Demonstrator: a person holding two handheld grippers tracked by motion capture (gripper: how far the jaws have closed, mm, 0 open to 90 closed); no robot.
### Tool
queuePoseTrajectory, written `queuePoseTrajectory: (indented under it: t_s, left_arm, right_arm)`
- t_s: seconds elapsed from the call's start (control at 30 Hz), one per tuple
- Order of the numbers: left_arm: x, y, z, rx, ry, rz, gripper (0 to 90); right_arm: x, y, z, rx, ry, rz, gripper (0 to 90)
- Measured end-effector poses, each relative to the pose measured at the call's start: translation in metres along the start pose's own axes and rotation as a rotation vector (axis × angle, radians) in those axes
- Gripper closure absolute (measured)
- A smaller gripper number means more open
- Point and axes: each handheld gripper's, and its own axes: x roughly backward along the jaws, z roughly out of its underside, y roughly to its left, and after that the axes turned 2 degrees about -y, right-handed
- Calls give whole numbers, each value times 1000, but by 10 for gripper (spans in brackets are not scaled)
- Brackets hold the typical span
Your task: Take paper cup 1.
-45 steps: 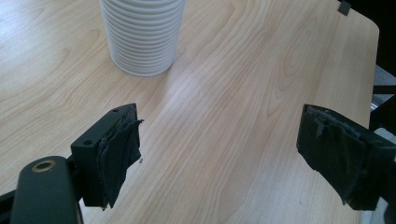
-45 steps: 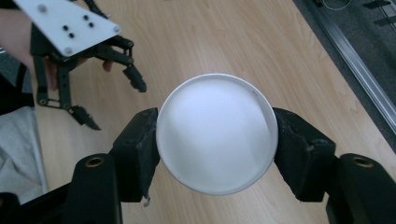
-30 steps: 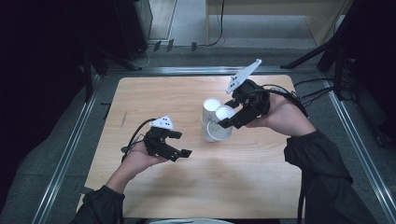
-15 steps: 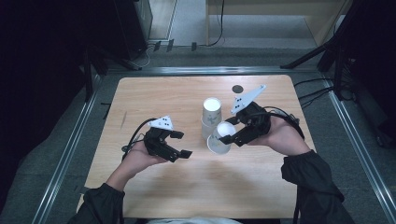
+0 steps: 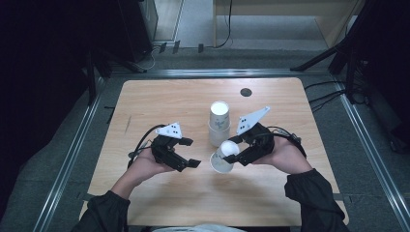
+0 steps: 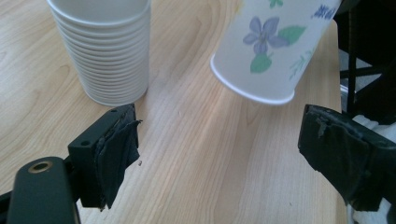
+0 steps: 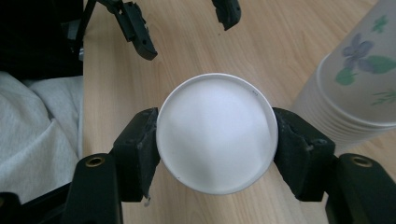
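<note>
The pads point(image 7: 140, 149) of the right gripper point(image 7: 215, 149) are clamped on a single paper cup point(image 7: 215, 132), held upside down with its closed white base facing the gripper's camera. In the high view the cup point(image 5: 222, 158) is carried tilted, its open rim just above the table point(image 5: 159, 96), in front of the stack of cups point(image 5: 218, 123) it appears to have been drawn from. The step in hand is judged to be setting this cup down mouth-first; it is best done by levelling the rim before contact, keeping clear of the stack, and releasing only once the whole rim rests flat.

The left gripper point(image 5: 186, 153) is held with its jaws wide apart and nothing between them; they have just been opening further.

The right gripper view gives the grip itself, pads on opposite sides of the cup wall. The left gripper view supplies what is hidden there: the flower print, the tilted rim point(image 6: 252, 91), and the gap beneath it.
</note>
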Motion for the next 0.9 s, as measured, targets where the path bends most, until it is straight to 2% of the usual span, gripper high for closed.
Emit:
queuePoseTrajectory:
  t_s: [0.1,0.17,0.4,0.63,0.9]
  left_arm:
    - [-3,-1,0,-1,0,5,117]
    - [-6,-1,-1,-2,-1,13,117]
    - [-11,-6,1,-6,4,25,119]
    - [-19,-12,4,-19,12,44,120]
    - [-25,-17,5,-20,-18,68,122]
  right_arm:
    - [-8,0,7,-5,1,-21,366]
    - [-14,-1,9,-10,26,-24,366]
    - [-27,-3,14,-26,19,-52,366]
    - [-35,-3,10,-19,3,-77,366]
    - [-34,-2,-2,-32,-36,-101,366]
